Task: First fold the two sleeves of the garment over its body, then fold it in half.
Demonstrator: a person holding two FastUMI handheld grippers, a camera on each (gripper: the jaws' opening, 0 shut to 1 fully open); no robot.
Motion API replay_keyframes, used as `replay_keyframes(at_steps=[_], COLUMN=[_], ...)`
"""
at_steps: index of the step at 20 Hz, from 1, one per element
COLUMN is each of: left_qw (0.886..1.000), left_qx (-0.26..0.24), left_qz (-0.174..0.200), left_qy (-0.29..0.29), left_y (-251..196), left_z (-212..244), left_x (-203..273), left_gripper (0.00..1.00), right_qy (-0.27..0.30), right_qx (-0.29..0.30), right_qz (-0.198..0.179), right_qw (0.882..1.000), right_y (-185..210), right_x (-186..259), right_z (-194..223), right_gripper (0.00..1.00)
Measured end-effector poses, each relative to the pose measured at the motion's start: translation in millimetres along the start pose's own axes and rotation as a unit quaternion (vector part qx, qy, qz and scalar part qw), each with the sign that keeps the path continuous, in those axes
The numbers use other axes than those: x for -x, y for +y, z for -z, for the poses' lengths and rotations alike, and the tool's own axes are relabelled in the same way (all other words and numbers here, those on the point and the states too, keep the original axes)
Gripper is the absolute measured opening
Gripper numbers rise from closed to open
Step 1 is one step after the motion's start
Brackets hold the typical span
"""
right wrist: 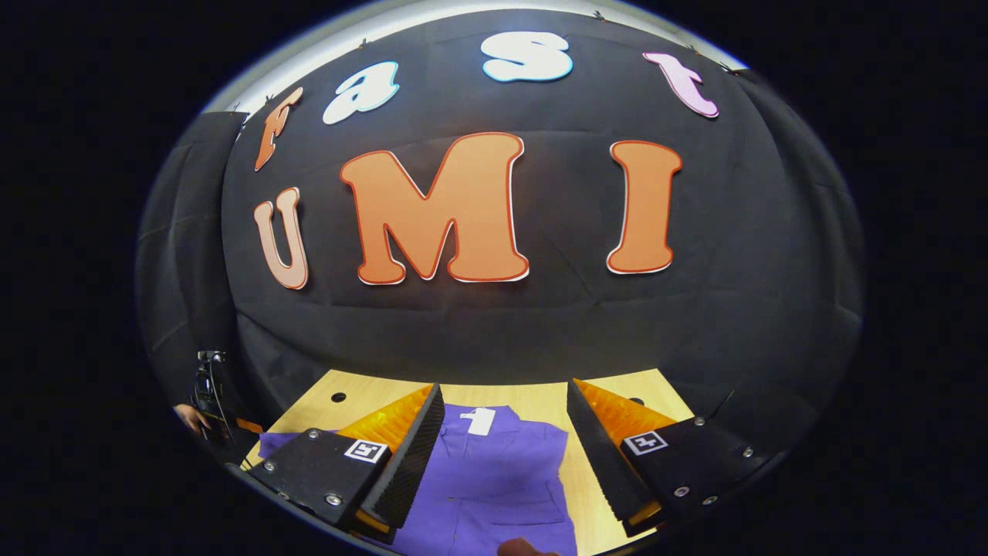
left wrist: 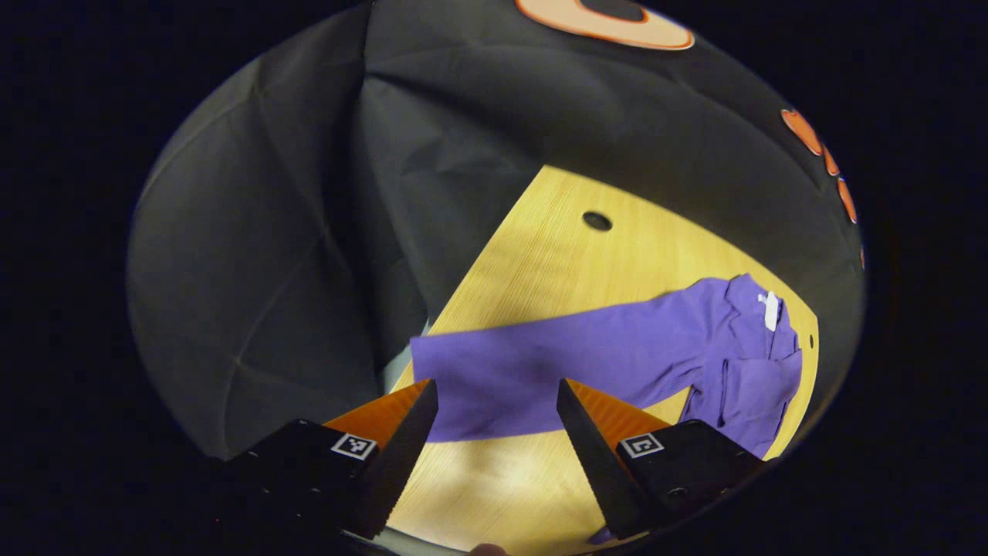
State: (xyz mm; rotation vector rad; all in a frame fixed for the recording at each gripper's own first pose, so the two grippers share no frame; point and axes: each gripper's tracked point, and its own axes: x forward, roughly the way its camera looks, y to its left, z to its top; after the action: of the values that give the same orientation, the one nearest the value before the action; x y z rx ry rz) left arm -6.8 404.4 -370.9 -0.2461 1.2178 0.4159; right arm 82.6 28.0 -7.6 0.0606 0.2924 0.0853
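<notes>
No legible text on the purple garment's white tag [right wrist: 478, 421]; marker squares unreadable.

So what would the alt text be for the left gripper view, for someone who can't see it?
A purple garment lies on a wooden table, one long sleeve stretched out flat toward the camera. The left gripper hangs open above the sleeve's end, not touching it. Black cloth walls stand behind the table.
</notes>
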Motion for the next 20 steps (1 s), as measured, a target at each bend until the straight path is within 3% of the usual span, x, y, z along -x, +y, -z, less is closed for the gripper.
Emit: replay_keyframes(at_steps=[1, 2, 3, 6, 8, 13, 17, 19, 20], left_qw=[1.0, 0.999, 0.998, 0.995, 0.993, 0.986, 0.985, 0.986, 0.986], left_qx=[0.003, 0.006, 0.009, 0.016, 0.023, 0.019, 0.0, -0.008, -0.011], left_qz=[-0.003, -0.005, -0.005, -0.008, -0.012, -0.017, -0.01, -0.001, 0.006], left_qy=[0.023, 0.038, 0.056, 0.095, 0.115, 0.163, 0.17, 0.169, 0.168], left_y=[6, 10, 6, 9, 14, 28, 23, 11, 4], left_z=[7, 13, 19, 34, 39, 49, 41, 31, 26], left_x=[-10, -20, -26, -50, -62, -88, -90, -90, -89], left_gripper=[1.0, 0.99, 0.99, 0.99, 0.99, 0.98, 0.81, 0.61, 0.44], right_qy=[-0.005, -0.01, -0.017, -0.034, -0.031, -0.017, -0.008, -0.006, -0.005], right_qx=[0.004, 0.008, 0.013, 0.025, 0.029, 0.041, 0.044, 0.042, 0.041], right_qz=[0.003, 0.007, 0.008, 0.019, 0.022, 0.022, 0.022, 0.018, 0.015], right_qw=[1.0, 1.0, 1.0, 0.999, 0.999, 0.999, 0.999, 0.999, 0.999], right_y=[-4, -7, -9, -12, -10, -6, -6, -3, -2], right_x=[5, 10, 16, 25, 28, 28, 26, 24, 24], right_z=[0, -1, -4, -7, -3, 6, 12, 14, 16], right_gripper=[0.95, 1.0, 0.95, 1.0, 0.95, 0.95, 0.95, 0.95, 0.95])
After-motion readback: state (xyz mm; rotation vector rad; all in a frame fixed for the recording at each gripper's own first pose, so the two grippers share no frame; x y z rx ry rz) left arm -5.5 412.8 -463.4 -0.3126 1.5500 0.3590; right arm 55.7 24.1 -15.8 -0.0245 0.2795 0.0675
